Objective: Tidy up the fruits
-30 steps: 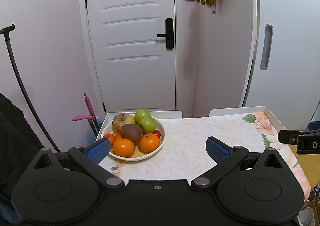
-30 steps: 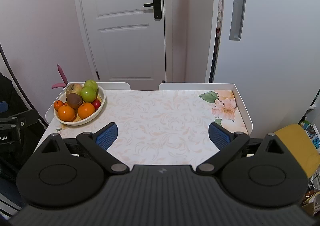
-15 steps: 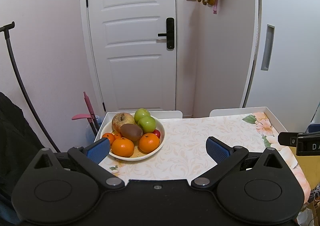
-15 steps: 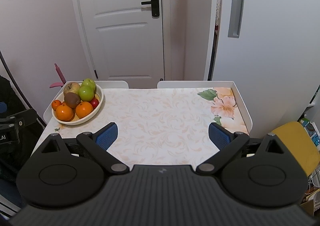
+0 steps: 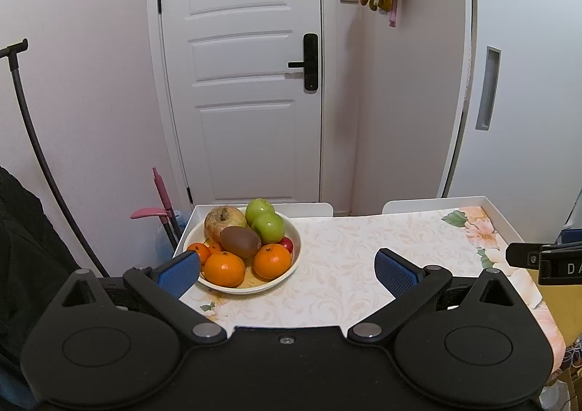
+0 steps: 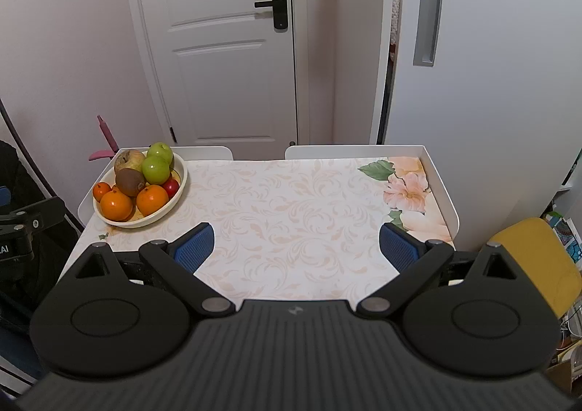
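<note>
While every fruit (image 6: 134, 183) sits heaped in the bowl (image 6: 178, 194) at the desk's (image 6: 291, 214) far-left corner, left tool (image 5: 287, 267) and right tool (image 6: 296, 245) hover spread wide, empty; whether sorting is ahead or finished cannot be judged.

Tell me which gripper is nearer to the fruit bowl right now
Left. The left gripper hangs open just in front of the fruit bowl; the right gripper, also open, sits over mid-table, off to the bowl's right.

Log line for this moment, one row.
left gripper: open, empty | right gripper: open, empty | fruits: all in bowl | phase: pre-grasp
</note>
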`<state>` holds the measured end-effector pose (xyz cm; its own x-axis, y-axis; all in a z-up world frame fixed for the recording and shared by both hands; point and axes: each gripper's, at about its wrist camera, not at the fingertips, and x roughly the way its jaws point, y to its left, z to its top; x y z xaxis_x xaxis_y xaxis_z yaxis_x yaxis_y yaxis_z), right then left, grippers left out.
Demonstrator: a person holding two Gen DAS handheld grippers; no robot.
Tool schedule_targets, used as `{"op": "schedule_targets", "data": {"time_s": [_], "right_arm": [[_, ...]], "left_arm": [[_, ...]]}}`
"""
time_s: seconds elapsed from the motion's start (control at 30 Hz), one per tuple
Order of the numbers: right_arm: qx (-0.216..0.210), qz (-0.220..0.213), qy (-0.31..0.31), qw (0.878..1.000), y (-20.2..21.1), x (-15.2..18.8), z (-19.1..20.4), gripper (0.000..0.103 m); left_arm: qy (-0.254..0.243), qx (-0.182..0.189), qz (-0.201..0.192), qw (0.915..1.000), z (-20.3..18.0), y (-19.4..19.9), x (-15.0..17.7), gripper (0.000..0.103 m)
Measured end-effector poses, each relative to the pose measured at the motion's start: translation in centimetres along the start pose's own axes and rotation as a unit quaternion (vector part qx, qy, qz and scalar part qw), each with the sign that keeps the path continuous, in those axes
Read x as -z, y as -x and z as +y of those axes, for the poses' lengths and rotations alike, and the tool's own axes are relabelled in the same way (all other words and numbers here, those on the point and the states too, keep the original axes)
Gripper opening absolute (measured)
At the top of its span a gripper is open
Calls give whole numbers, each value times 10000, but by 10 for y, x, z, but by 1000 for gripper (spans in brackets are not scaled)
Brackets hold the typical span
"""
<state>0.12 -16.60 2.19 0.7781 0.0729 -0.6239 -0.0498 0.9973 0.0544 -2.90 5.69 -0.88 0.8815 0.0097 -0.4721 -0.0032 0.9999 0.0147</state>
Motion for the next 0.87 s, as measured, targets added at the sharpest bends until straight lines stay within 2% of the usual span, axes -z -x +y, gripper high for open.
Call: {"op": "schedule_targets", "data": {"time_s": [0.6, 0.87], "right_arm": [[29, 35, -31, 10000, -2, 1, 2, 103], [32, 39, -33, 10000, -3, 0, 4, 103]], "left_arm": [[108, -61, -39, 9999, 4, -1, 0, 103], [154, 22, -54, 9999, 8, -2, 0, 103]]}}
